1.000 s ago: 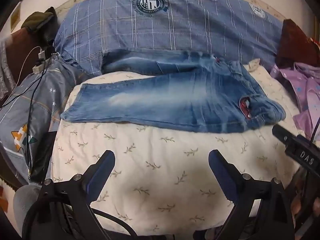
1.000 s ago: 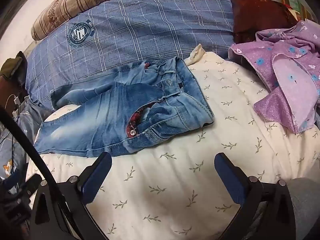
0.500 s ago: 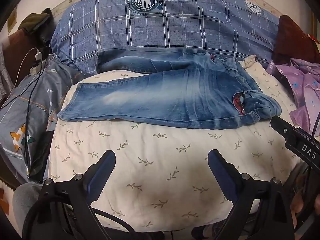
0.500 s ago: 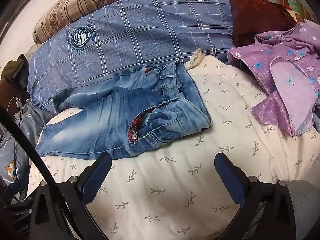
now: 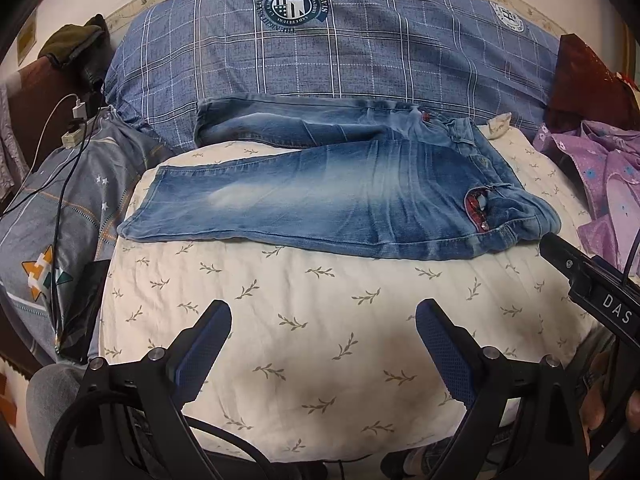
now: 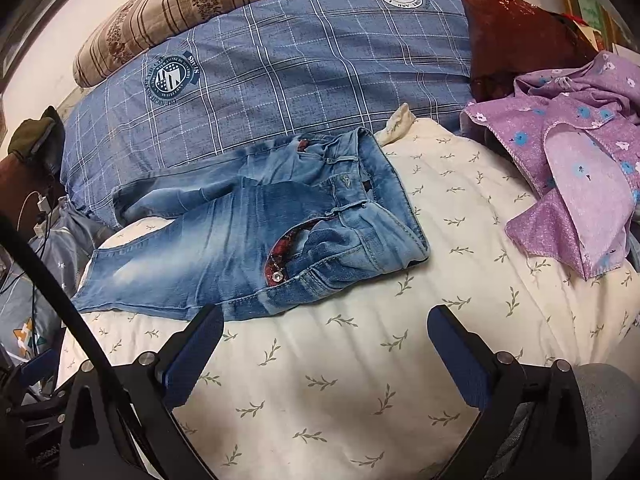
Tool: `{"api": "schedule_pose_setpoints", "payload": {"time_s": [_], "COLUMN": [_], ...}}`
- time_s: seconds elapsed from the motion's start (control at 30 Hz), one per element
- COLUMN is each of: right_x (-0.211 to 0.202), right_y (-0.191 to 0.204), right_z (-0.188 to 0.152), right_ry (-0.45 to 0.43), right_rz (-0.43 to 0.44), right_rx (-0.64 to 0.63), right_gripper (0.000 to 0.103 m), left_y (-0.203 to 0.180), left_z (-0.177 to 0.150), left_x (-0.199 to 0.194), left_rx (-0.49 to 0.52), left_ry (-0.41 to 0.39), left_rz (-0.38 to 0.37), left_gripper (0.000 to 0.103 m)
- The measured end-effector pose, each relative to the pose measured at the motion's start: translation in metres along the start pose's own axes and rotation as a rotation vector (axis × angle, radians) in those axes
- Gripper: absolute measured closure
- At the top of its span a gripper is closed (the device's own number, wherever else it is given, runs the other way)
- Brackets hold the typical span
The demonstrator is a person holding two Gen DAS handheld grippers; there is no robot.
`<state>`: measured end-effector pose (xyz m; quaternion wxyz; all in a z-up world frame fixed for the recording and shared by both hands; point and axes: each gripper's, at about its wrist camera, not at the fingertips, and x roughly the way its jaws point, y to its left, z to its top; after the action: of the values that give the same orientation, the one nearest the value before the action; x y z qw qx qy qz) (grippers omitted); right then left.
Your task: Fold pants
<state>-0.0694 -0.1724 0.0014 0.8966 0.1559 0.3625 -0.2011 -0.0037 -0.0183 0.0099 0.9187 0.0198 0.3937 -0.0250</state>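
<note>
Faded blue jeans (image 5: 320, 200) lie flat on a cream leaf-print cushion (image 5: 320, 320), legs to the left, waistband to the right; they also show in the right wrist view (image 6: 248, 232). One leg rests further back against the blue plaid pillow. My left gripper (image 5: 323, 320) is open and empty, hovering over the cushion in front of the jeans. My right gripper (image 6: 326, 326) is open and empty, near the waistband end, its left fingertip (image 6: 204, 332) just short of the jeans' front edge. The right gripper's body (image 5: 592, 284) shows at the left view's right edge.
A blue plaid pillow (image 5: 340, 52) lies behind the jeans, with a striped brown pillow (image 6: 180, 12) beyond. A purple flowered garment (image 6: 572, 168) and a dark red cushion (image 6: 512, 32) lie at right. Chargers and cables (image 5: 72, 120) and grey bedding (image 5: 60, 200) are at left.
Both grippers have pulled back and slightly up from the jeans, which now sit further away in both views. Both stay open; the jeans have not moved.
</note>
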Motion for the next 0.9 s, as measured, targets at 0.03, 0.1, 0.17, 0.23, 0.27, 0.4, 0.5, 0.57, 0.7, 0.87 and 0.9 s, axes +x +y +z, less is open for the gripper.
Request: {"api": "schedule_pose_setpoints", "payload": {"time_s": [0.03,0.1,0.17,0.23,0.27,0.4,0.5,0.57,0.7,0.87,0.9], "right_x": [0.0,0.0,0.0,0.0,0.0,-0.003,-0.003,-0.003,-0.002,0.001,0.002], "right_y": [0.0,0.0,0.0,0.0,0.0,-0.001,-0.002,-0.003,-0.005,-0.007,-0.007], "right_z": [0.0,0.0,0.0,0.0,0.0,0.0,0.001,0.002,0.002,0.0,-0.001], "right_ry": [-0.001,-0.002,-0.001,-0.001,-0.001,-0.008,-0.01,-0.009,-0.001,0.015,0.02], "right_rz": [0.001,0.0,0.0,0.0,0.002,0.013,0.026,0.031,0.038,0.05,0.05], "right_rx": [0.001,0.004,0.005,0.003,0.003,0.0,0.006,0.011,0.022,0.031,0.032], "right_gripper": [0.001,0.001,0.001,0.001,0.001,0.003,0.005,0.005,0.007,0.014,0.015], "left_y": [0.0,0.001,0.002,0.003,0.003,0.003,0.004,0.005,0.008,0.013,0.013], "left_z": [0.001,0.002,0.003,0.003,0.003,0.003,0.003,0.004,0.004,0.004,0.004], "left_x": [0.001,0.001,0.002,0.003,0.003,0.003,0.002,0.002,0.005,0.009,0.01], "left_rx": [-0.001,-0.004,-0.008,-0.01,-0.011,-0.017,-0.022,-0.031,-0.042,-0.066,-0.07], "left_ry": [0.003,0.008,0.01,0.013,0.014,0.014,0.014,0.02,0.029,0.043,0.045], "left_rz": [-0.001,-0.004,-0.007,-0.009,-0.011,-0.016,-0.021,-0.031,-0.037,-0.045,-0.045], "left_gripper": [0.009,0.009,0.009,0.009,0.009,0.009,0.009,0.009,0.009,0.009,0.009]}}
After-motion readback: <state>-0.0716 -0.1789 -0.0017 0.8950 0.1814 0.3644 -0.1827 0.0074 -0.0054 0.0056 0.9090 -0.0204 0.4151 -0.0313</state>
